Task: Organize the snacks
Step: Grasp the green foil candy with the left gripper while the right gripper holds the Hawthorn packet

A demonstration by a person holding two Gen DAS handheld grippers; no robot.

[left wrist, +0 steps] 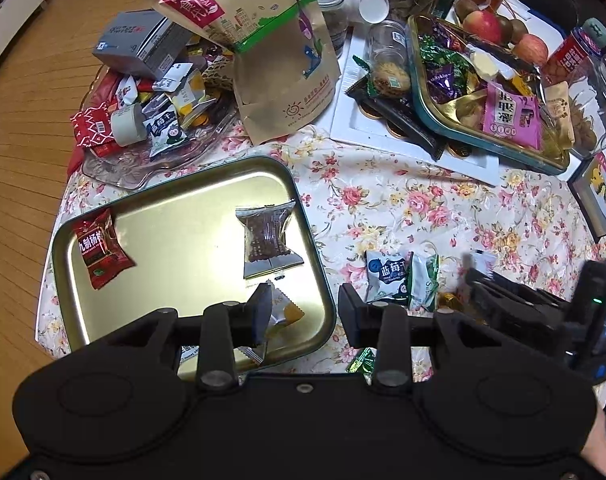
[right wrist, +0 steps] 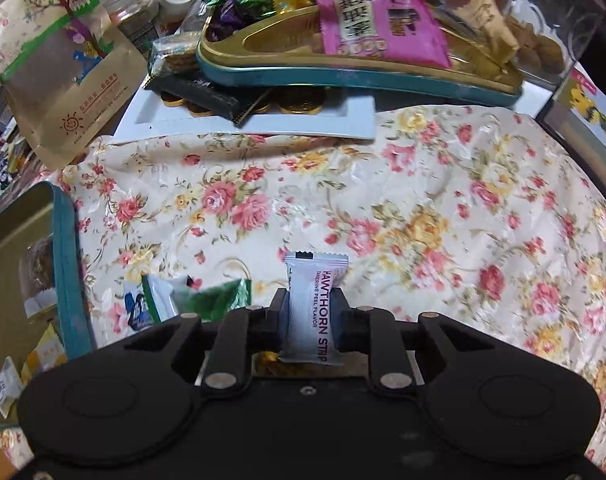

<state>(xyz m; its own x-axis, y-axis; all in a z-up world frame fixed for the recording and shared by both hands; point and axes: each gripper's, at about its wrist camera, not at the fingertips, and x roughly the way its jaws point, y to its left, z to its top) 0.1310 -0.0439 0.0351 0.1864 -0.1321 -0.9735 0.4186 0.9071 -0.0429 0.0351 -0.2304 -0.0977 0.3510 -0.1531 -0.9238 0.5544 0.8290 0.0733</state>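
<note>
At the bottom centre of the right wrist view, the right gripper [right wrist: 309, 316] has its fingers closed tight on a white hawthorn strip packet [right wrist: 313, 308], which stands upright between them above the floral cloth [right wrist: 423, 200] covering the counter. To the lower left of that packet lie a green wrapper [right wrist: 217, 294] and a blue-and-white packet [right wrist: 137, 308], both on the cloth beside the teal rim of the metal tray [right wrist: 69, 264].

Low in the left wrist view, the left gripper [left wrist: 305, 312] hangs over the right edge of the same metal tray [left wrist: 183, 240], fingers about half open with nothing held between them. On the tray lie a red packet [left wrist: 101, 250] at the left and a clear packet with a dark snack [left wrist: 269, 240] near the middle. A yellow-and-white packet [left wrist: 285, 314] sits partly hidden behind the left finger. At the upper right of this view, a second tray [left wrist: 443, 128] is heaped with sweets.
</note>
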